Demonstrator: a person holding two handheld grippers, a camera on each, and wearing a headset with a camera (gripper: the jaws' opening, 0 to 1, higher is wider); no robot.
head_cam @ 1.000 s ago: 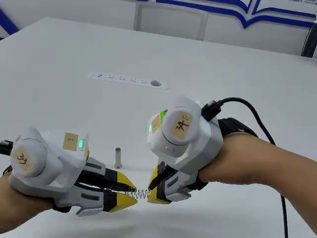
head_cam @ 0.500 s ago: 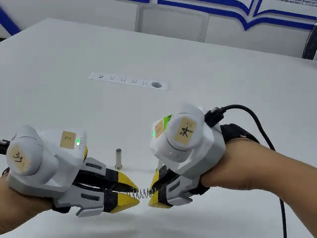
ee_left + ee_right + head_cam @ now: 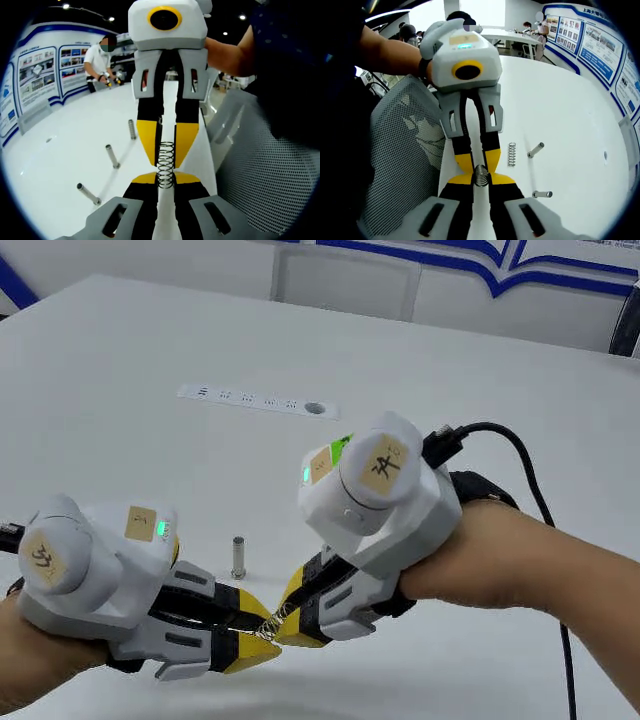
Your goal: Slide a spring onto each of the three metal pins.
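A short metal spring (image 3: 269, 621) spans the gap between my two grippers just above the white table (image 3: 120, 470). My left gripper (image 3: 262, 639) is shut on one end of it. The right gripper (image 3: 286, 624) faces it tip to tip, shut on the other end. In the left gripper view the spring (image 3: 165, 164) runs from my left gripper (image 3: 165, 179) up into the right gripper (image 3: 166, 149). The right gripper view shows the spring (image 3: 480, 176) end-on at my right gripper (image 3: 481, 181). One upright pin (image 3: 238, 558) stands just behind the tips. Three pins (image 3: 112, 156) stand in a row.
A loose spring (image 3: 511, 154) lies on the table near two pins (image 3: 536, 149). A white power strip (image 3: 260, 400) lies farther back. A grey mesh chair (image 3: 250, 150) stands at the table's edge beside the grippers. A person (image 3: 100, 62) stands far off.
The right gripper has tilted and moved left toward the left gripper. The spring between them now looks shorter. The left gripper has hardly moved.
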